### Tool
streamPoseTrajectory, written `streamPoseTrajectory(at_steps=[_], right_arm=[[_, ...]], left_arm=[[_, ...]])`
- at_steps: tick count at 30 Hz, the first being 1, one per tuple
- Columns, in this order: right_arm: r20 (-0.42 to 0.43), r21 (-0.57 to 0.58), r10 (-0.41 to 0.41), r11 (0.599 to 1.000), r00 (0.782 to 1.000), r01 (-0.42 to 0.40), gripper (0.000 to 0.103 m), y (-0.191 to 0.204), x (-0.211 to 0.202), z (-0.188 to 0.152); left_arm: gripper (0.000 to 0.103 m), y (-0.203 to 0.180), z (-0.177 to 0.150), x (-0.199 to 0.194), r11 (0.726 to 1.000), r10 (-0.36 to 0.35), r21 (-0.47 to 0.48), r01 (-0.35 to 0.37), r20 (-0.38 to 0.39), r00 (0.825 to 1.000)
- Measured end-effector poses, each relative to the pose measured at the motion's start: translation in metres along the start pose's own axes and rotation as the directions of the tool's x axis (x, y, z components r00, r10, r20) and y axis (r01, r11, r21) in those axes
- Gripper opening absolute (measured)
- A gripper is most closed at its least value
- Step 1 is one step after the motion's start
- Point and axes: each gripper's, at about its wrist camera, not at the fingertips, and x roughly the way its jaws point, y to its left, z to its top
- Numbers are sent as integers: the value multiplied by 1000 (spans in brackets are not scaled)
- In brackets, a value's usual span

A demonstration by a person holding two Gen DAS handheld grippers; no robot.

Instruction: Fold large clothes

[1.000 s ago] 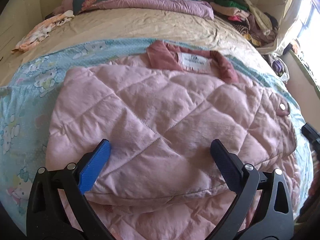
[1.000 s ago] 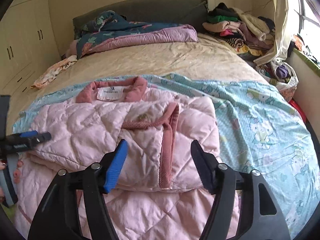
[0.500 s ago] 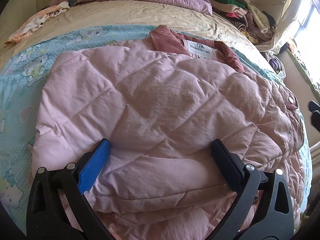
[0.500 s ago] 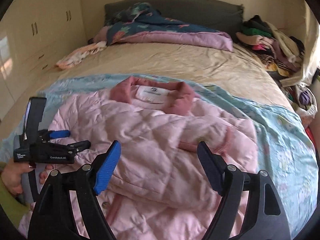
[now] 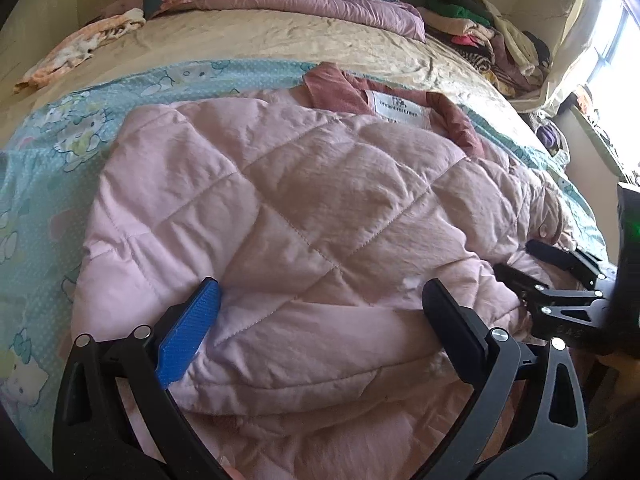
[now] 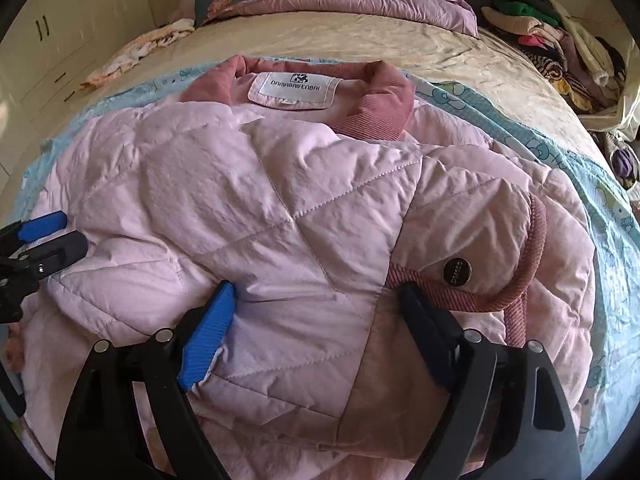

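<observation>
A pink quilted jacket lies on the bed with both sides folded in over its middle. Its dusty-pink collar and white label point toward the headboard. My left gripper is open, its fingers straddling the near folded edge on the jacket's left side. My right gripper is low over the jacket's right side, jaws opening, with the quilted fold between them and not pinched. A ribbed sleeve cuff and a snap button lie just beyond its black finger. Each gripper shows in the other's view: right gripper, left gripper.
The jacket rests on a light blue cartoon-print sheet over a beige bedspread. A folded quilt lies by the headboard. A heap of clothes fills the far right corner, and a small garment lies far left. Wardrobe doors stand left.
My right gripper has come down and closer to the jacket, its jaws wider apart, and now shows at the right edge of the left wrist view. The left gripper has barely moved.
</observation>
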Motion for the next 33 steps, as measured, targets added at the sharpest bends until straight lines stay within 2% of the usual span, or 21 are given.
streamPoseTrajectory(at_steps=[9,11,17,22,25,33], right_arm=[[29,38,-14,999,999,13,84,3,-17,-19],[30,51,-6,999,1000,4,84,4,-29,-23],[97,151,109,981,989,-123,87,-1,-71,-37],[146,132,106,983,984,-125,88,7,-108,-44],[194,127,89,985,977,-115,97,9,-136,-47],[265,113,86,986,960,-119,97,10,-184,-55]], left_arm=[[94,-2,-7,-31,1000,16,-13,-16,29,999],[94,-1,-7,-37,1000,19,-12,-19,35,999],[94,0,-12,-61,999,7,-36,-5,63,998],[94,-4,-17,-84,999,-15,-47,20,103,995],[94,-8,-19,-99,999,-16,-39,21,121,992],[94,-19,-26,-136,998,-38,-34,44,170,985]])
